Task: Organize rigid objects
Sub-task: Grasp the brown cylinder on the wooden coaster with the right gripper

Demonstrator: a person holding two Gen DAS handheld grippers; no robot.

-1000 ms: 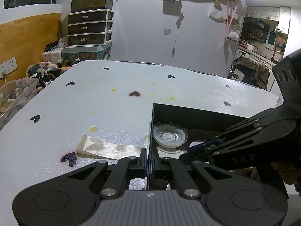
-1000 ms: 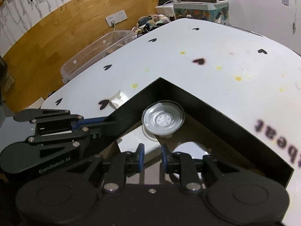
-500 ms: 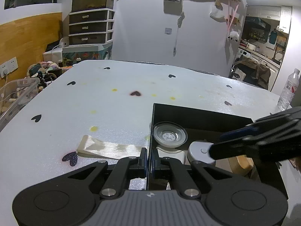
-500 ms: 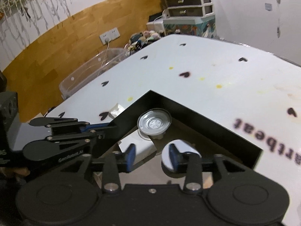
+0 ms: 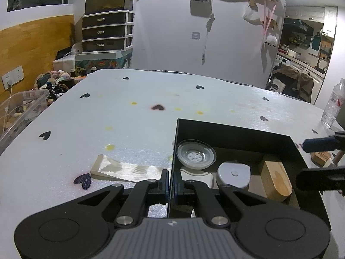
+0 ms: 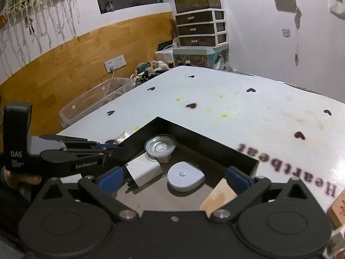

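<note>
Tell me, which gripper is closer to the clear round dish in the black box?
Left. The left gripper is shut on the black box wall right beside the clear round dish. The right gripper hangs farther back, jaws opening over the grey lid.

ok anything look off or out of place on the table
A crumpled clear plastic wrapper lies loose on the table, just outside the black box. The tabletop also has yellow spots like spills. Nothing looks damaged.

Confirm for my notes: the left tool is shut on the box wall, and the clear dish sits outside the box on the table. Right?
Not quite. The left tool is shut on the box wall, but the clear dish sits inside the box, in its far corner, as both wrist views show.
</note>
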